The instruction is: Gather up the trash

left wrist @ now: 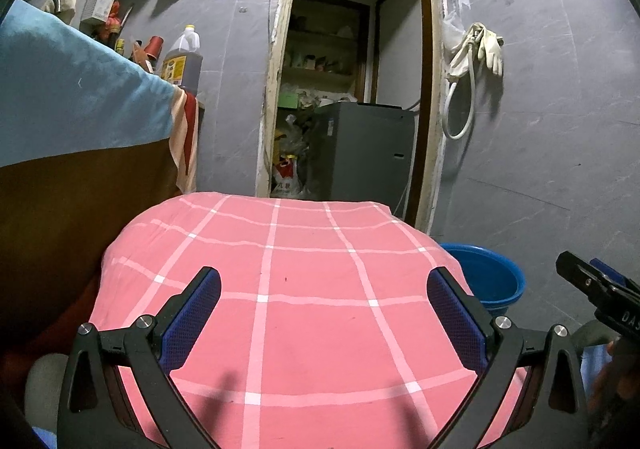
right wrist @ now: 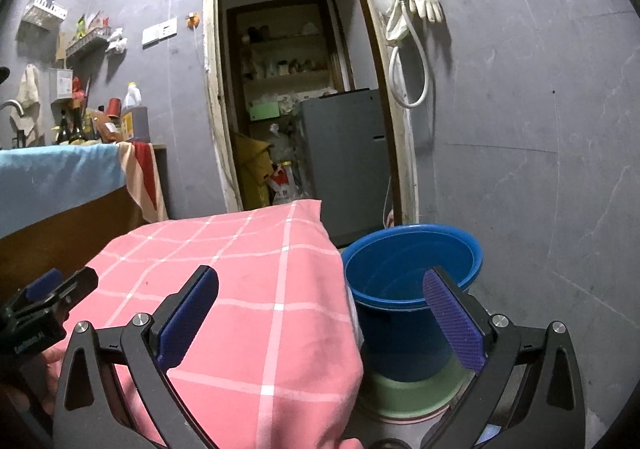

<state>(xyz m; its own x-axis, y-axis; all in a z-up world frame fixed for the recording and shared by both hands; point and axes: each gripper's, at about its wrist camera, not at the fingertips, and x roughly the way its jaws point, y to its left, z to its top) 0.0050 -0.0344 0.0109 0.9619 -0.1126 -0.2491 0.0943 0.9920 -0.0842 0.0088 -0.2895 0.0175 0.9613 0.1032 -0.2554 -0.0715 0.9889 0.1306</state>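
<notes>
My left gripper point(left wrist: 324, 273) stands open above a table draped in a pink checked cloth point(left wrist: 304, 321), with nothing between its blue pads. My right gripper point(right wrist: 321, 272) is open too, held over the cloth's right edge point(right wrist: 256, 289) and a blue bucket point(right wrist: 412, 269) on the floor. The bucket's inside shows only blue wall. In the left wrist view the bucket point(left wrist: 492, 277) sits past the table's right corner, with the right gripper's tip point(left wrist: 580, 273) beside it. No loose trash shows in either view.
The bucket stands in a green basin point(right wrist: 412, 389). A counter with a blue towel point(left wrist: 68, 89) and bottles point(left wrist: 182, 61) lies to the left. Ahead, an open doorway point(right wrist: 296, 89) holds a grey appliance point(right wrist: 344, 161) and bags. Gloves and a hose point(right wrist: 416, 9) hang on the grey wall.
</notes>
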